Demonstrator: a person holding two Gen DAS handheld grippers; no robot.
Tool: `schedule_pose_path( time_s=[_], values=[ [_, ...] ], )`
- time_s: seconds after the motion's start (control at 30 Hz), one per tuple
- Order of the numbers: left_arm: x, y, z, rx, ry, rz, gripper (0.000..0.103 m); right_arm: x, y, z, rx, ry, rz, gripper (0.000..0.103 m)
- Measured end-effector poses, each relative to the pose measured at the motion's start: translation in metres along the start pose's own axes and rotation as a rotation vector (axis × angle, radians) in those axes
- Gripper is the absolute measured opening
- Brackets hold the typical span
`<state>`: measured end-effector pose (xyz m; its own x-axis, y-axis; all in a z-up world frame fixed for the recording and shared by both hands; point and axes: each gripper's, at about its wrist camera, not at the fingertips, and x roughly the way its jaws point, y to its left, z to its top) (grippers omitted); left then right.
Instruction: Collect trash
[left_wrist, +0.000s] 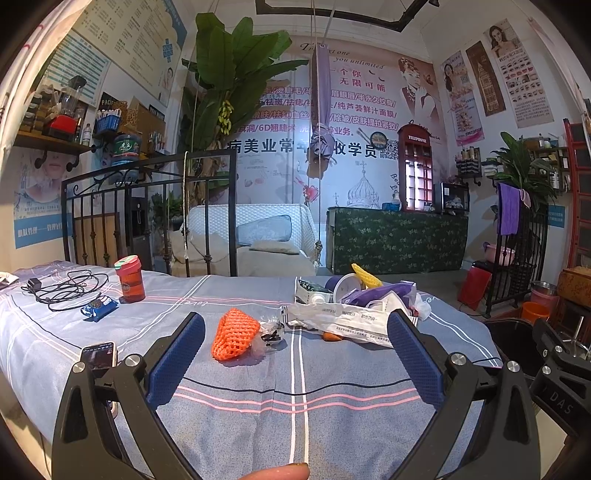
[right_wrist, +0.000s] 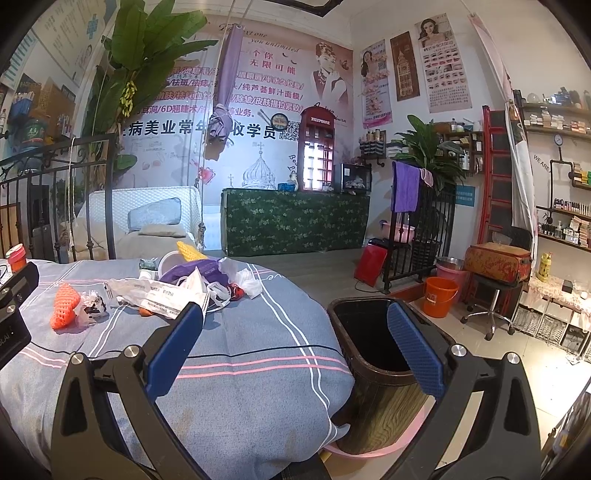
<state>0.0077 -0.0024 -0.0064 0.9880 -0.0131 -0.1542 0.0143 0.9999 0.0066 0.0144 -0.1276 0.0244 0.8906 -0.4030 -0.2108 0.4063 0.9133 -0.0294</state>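
Left wrist view shows the trash spread across a bed (left_wrist: 258, 406) covered in a blue-grey striped sheet. Nearest is an orange foam net (left_wrist: 234, 334), lying with its long axis running from the near left up toward the far right, its narrower end pointing away. Just beside it on the right sits a crumpled clear wrapper (left_wrist: 272, 330). Further right lies a long white printed bag (left_wrist: 343, 319), stretched roughly left to right across the bed, with a small orange scrap (left_wrist: 331, 336) peeking from under its near edge. Behind the bag is a heap: a purple bag (left_wrist: 380, 291), a white cup (left_wrist: 347, 286) tipped on its side, a yellow foam net (left_wrist: 365, 275) pointing up and to the left, and a white box (left_wrist: 312, 291).

The left claw (left_wrist: 295, 354) hangs above the sheet with its blue pads spread wide and nothing between them; the orange net and the wrapper lie ahead of it, in the gap between the pads.

Right wrist view shows the right claw (right_wrist: 295, 339) likewise wide apart and holding nothing, over the bed's right edge. A dark bin (right_wrist: 373, 354) stands on the floor against that edge, its mouth facing up.

On the bed's left part, well apart from the trash, are a red jar (left_wrist: 130, 278), a blue snack packet (left_wrist: 99, 306), a tangle of black cable (left_wrist: 62, 290) and a phone (left_wrist: 99, 356).
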Motion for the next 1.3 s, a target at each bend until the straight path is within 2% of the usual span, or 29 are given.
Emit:
schedule_pose_path(
  time_s=[0.7, 0.83, 0.93, 1.13, 1.3],
  values=[
    [0.004, 0.0, -0.006, 0.0, 0.01, -0.003, 0.098, 0.0, 0.0, -0.003, -0.002, 0.016, 0.003, 0.098],
    [0.013, 0.004, -0.017, 0.0, 0.041, -0.013, 0.098, 0.007, 0.0, -0.003, -0.003, 0.04, 0.022, 0.098],
    [0.023, 0.007, -0.021, -0.002, 0.085, -0.002, 0.098, 0.018, 0.005, -0.005, -0.03, 0.075, 0.068, 0.098],
    [0.041, 0.016, -0.024, -0.019, 0.176, -0.011, 0.098, 0.048, 0.031, -0.015, -0.176, 0.213, 0.253, 0.098],
    [0.061, 0.023, -0.029, 0.004, 0.272, -0.004, 0.098, 0.069, 0.054, -0.023, -0.285, 0.285, 0.328, 0.098]
  ],
)
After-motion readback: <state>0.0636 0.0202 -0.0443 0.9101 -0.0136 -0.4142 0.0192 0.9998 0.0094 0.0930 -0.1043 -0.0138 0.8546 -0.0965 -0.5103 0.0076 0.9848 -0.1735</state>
